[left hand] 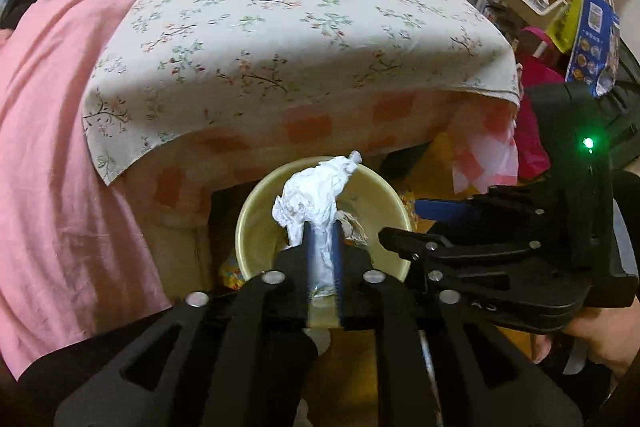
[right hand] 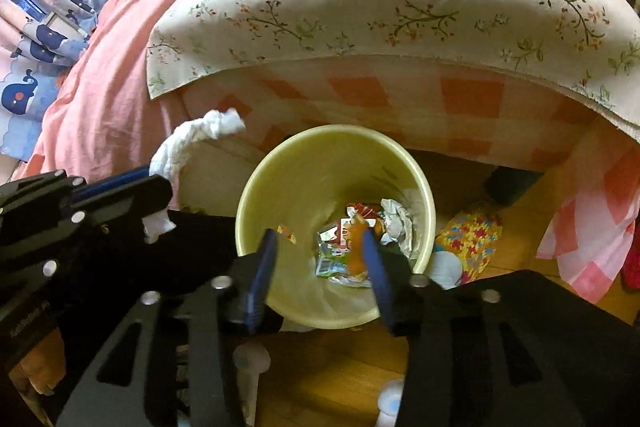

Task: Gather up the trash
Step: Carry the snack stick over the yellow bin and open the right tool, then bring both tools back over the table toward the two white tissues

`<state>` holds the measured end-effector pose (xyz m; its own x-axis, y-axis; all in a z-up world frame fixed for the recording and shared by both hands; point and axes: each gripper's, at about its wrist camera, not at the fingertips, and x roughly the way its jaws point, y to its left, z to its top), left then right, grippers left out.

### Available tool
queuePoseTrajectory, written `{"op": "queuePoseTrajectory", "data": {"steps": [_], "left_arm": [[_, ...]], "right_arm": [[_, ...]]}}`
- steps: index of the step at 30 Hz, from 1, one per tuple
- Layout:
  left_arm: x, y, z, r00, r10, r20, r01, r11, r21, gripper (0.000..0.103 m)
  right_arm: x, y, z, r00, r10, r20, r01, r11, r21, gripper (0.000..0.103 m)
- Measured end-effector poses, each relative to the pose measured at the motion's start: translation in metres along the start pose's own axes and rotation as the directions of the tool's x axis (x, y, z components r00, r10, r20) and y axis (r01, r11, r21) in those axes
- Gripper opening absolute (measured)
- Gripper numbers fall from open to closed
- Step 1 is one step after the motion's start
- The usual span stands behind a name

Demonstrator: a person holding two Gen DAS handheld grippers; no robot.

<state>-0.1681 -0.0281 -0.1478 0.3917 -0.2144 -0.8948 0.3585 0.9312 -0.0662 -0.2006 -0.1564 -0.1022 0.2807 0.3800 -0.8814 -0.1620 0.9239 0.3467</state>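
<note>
left fingers (left hand: pixel 324 247) clamped on crumpled tissue (left hand: pixel 310 201) above bin (right hand: pixel 408 163), right fingers (right hand: pixel 322 247) parted, empty

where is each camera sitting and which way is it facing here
Left wrist: on the left hand-held gripper, looking down over the yellow bin; its fingers hold a white tissue; the right hand-held gripper and a hand show at right.
Right wrist: on the right hand-held gripper, jaws apart, looking straight into the bin; the left gripper with the tissue shows at left.
Shared: bin, tissue, floral tablecloth.
</note>
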Motion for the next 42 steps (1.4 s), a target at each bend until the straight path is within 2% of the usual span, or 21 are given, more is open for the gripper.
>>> {"op": "queuePoseTrajectory", "data": {"steps": [3, 9, 15, 20, 28, 34, 37, 42], "left_arm": [[-0.001, 0.006, 0.001, 1.0, 0.01, 0.021, -0.01, 1.0, -0.019, 0.036], [-0.005, 0.013, 0.007, 0.998, 0.013, 0.061, -0.01, 0.998, -0.055, 0.052], [-0.026, 0.026, 0.021, 0.981, 0.048, 0.189, -0.024, 0.992, -0.126, 0.07], [-0.04, 0.046, 0.041, 0.96, 0.111, 0.257, -0.061, 0.979, -0.196, 0.077], [-0.045, 0.073, 0.085, 0.929, 0.194, 0.315, -0.122, 0.964, -0.235, 0.085], [-0.033, 0.094, 0.128, 0.916, 0.226, 0.333, -0.143, 0.956, -0.257, 0.088], [-0.024, 0.108, 0.155, 0.906, 0.246, 0.346, -0.145, 0.945, -0.292, 0.089], [0.001, 0.138, 0.194, 0.907, 0.259, 0.333, -0.129, 0.922, -0.365, 0.09]], "right_arm": [[-0.003, 0.0, 0.0, 1.0, -0.004, 0.005, 0.004, 1.0, 0.01, 0.049], [-0.013, -0.004, 0.003, 0.998, -0.018, 0.054, 0.016, 0.999, 0.03, 0.059], [-0.023, 0.002, 0.01, 0.993, -0.019, 0.12, 0.019, 1.0, 0.002, 0.066], [-0.029, 0.013, 0.015, 0.985, -0.029, 0.17, 0.039, 0.998, -0.053, 0.07], [-0.044, 0.015, 0.033, 0.963, -0.027, 0.269, 0.046, 0.997, -0.063, 0.074], [-0.065, 0.012, 0.082, 0.935, -0.03, 0.354, 0.055, 0.997, -0.061, 0.079], [-0.067, 0.014, 0.122, 0.926, -0.028, 0.376, 0.061, 0.995, -0.077, 0.079], [-0.06, 0.018, 0.19, 0.91, -0.051, 0.411, 0.112, 0.986, -0.125, 0.08]]}}
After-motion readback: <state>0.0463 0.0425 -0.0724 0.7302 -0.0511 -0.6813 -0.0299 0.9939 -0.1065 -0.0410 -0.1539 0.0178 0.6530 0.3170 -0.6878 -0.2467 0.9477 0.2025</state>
